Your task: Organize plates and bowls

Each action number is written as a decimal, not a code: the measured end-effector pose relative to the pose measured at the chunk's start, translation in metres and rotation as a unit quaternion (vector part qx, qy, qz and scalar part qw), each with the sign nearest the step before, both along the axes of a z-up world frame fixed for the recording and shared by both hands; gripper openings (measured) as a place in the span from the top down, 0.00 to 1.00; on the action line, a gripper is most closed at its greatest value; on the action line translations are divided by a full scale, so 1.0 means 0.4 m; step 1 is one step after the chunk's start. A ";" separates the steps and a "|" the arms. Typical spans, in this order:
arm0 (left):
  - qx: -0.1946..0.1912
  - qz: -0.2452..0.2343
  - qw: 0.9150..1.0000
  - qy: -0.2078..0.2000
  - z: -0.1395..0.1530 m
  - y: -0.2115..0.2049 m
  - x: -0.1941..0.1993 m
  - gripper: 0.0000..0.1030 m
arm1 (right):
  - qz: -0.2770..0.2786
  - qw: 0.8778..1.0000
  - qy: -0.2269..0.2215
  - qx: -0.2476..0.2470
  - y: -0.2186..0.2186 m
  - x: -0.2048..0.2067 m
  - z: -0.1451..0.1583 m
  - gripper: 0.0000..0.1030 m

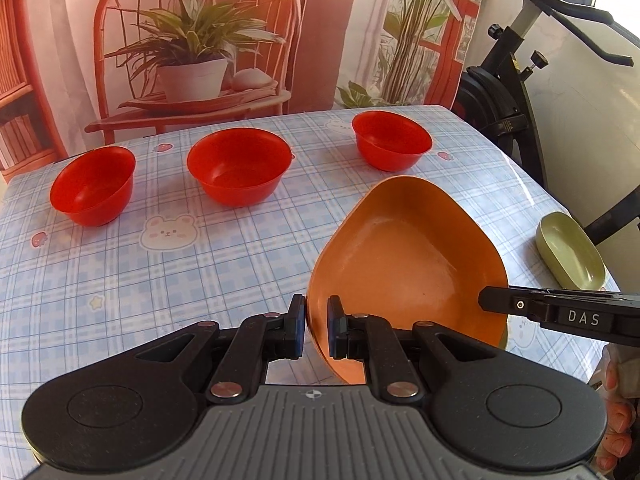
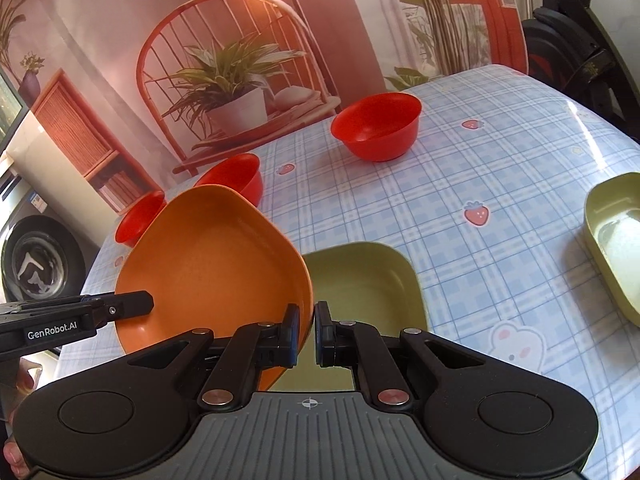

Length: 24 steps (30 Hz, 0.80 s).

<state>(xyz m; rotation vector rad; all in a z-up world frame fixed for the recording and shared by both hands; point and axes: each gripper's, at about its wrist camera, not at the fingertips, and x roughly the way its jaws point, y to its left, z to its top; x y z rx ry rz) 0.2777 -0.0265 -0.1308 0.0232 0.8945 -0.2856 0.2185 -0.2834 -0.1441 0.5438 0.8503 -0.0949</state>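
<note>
Both tongs were clenched on one orange plate (image 1: 404, 256): left tongs (image 1: 316, 330) pinched its near rim at one side, right tongs (image 2: 306, 334) pinched the opposite rim, each pair of pads with only the thin wall between them. Plate hung tilted, clear of the desk (image 1: 160, 280), near the front edge. Directly under and just beyond it in the right wrist view sat a green plate (image 2: 368, 276), flat on the cloth; a second green plate (image 2: 612, 240) lay toward the right edge. Three red bowls (image 1: 239, 166) stood in a row along the far edge, untouched. Judged step: carrying the orange plate to stack on the near green one. To do it well: level the plate first, keep both hands moving together so the rim does not twist, centre it over the green plate, lower until seated, then release both grips together.
</note>
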 end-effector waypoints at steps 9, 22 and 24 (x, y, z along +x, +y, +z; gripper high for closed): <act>0.015 -0.032 0.999 0.025 -0.049 -0.084 0.006 0.88 | -0.020 0.999 -0.005 -0.039 -0.071 -0.026 0.000 0.93; 0.017 -0.041 0.998 0.053 -0.081 -0.105 0.005 0.84 | 0.003 0.997 0.007 -0.076 -0.093 0.025 -0.039 0.93; 0.016 -0.042 0.997 0.057 -0.087 -0.104 0.006 0.83 | 0.007 0.997 0.008 -0.080 -0.091 0.032 -0.044 0.93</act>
